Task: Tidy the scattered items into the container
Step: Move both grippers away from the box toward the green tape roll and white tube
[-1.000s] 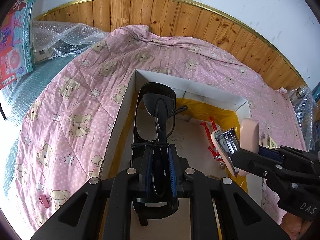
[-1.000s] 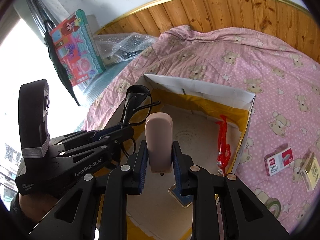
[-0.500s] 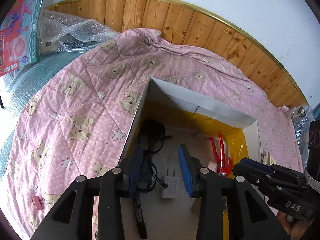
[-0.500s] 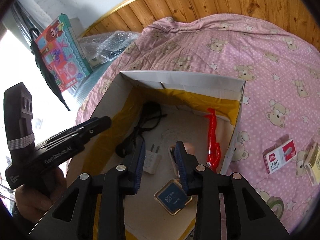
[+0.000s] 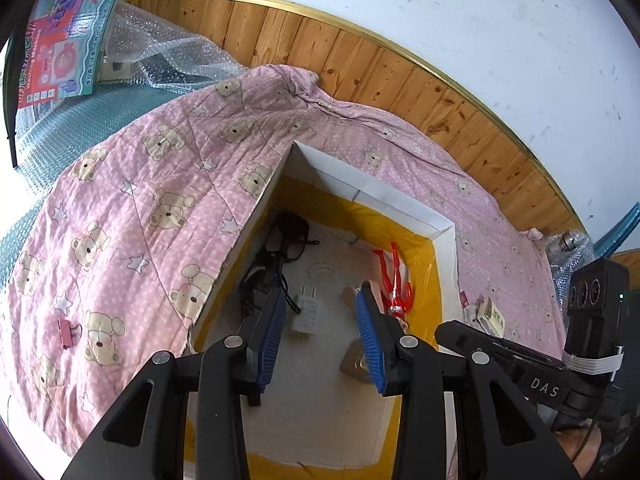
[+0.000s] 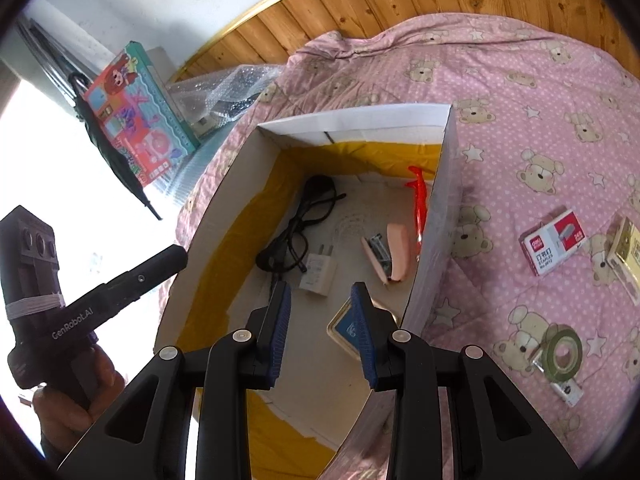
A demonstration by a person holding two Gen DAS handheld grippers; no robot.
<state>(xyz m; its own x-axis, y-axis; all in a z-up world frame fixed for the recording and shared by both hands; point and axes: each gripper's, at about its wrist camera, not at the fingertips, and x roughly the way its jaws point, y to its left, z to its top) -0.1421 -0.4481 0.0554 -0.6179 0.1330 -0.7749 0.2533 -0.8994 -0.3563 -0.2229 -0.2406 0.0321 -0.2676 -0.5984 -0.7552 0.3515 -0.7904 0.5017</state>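
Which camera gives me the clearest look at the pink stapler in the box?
The right wrist view: the pink stapler lies fully in sight on the box floor, beside the white charger. In the left wrist view only a sliver of it peeks out beside a finger of the open left gripper.

The box (image 6: 348,122) is open on top, and bare floor is left at its near end. Its middle is taken up by glasses (image 6: 298,224), a charger (image 6: 318,268) and a stapler (image 6: 394,250). The quilt (image 6: 520,92) beyond the box's far wall is unoccupied.
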